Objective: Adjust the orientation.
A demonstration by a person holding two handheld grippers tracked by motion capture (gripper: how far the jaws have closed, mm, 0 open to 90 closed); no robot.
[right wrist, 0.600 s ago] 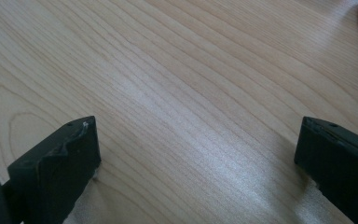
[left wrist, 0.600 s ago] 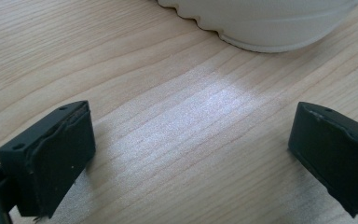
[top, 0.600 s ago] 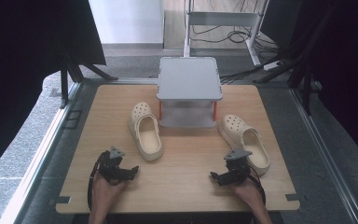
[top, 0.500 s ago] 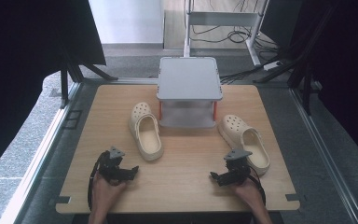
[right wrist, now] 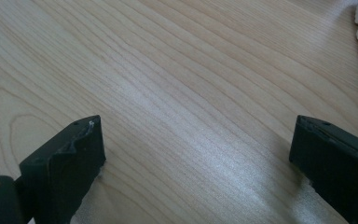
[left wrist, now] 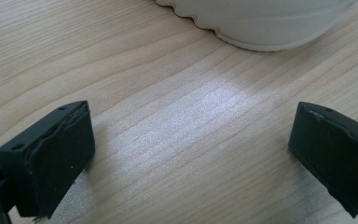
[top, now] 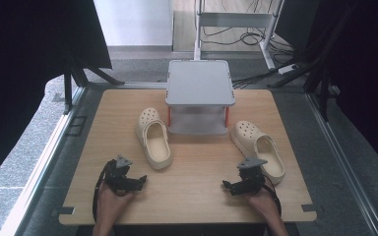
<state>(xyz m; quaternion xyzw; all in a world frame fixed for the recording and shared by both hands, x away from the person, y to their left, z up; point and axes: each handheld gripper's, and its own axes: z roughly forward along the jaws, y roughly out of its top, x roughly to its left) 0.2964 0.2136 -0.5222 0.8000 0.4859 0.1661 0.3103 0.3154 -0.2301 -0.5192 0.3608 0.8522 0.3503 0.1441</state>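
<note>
Light wooden table (top: pixel 192 172), bearing two cream clogs (top: pixel 153 138) (top: pixel 259 150) either side of a grey two-tier stand (top: pixel 199 88) at its far edge.

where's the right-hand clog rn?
High view: the right clog lies on the table, right of the grey shelf stand, just beyond the right tool.

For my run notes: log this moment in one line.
left gripper: open, empty | right gripper: open, empty | clogs: on table, untouched | shelf: empty
</note>
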